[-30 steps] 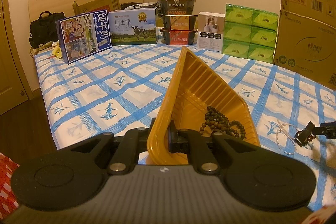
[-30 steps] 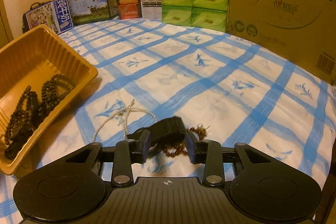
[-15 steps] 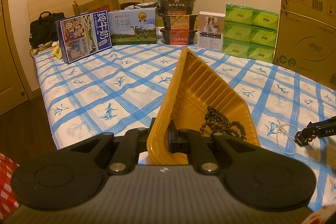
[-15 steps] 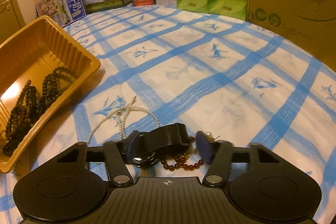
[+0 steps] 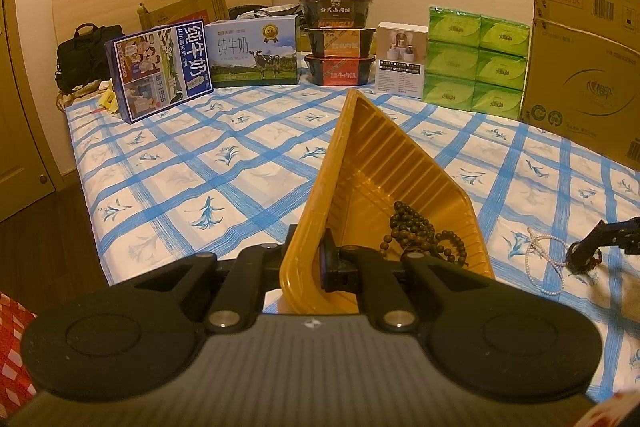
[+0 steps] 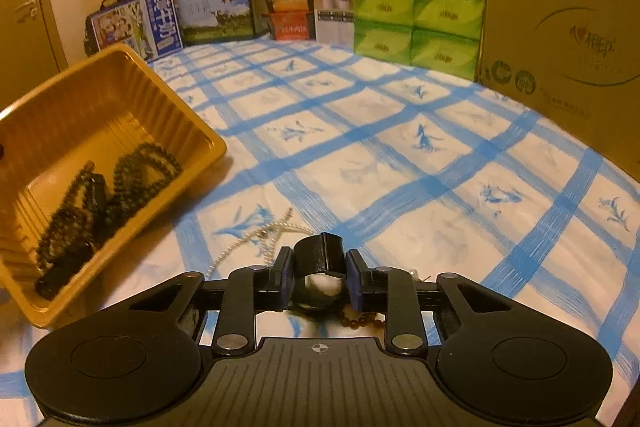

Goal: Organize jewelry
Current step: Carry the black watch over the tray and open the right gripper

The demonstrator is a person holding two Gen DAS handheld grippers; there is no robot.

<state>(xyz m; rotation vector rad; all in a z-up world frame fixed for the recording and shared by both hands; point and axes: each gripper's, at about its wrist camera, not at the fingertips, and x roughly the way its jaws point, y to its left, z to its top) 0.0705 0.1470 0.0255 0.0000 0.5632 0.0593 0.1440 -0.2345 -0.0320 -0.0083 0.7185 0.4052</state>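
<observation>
A black band [image 6: 319,254] is sitting between the pads of the right gripper [image 6: 318,277], whose jaws are closing on it and already touching its sides. Just beside it on the blue-checked bedsheet [image 6: 400,163] are lying a pearl necklace [image 6: 256,239] and reddish-brown beads [image 6: 360,321]. To the left, the left gripper [image 5: 314,259] is pinching the near rim of a tilted yellow tray [image 5: 384,171] holding dark bead strands [image 5: 420,231]. Cardboard and tissue boxes are lining the far edge.
</observation>
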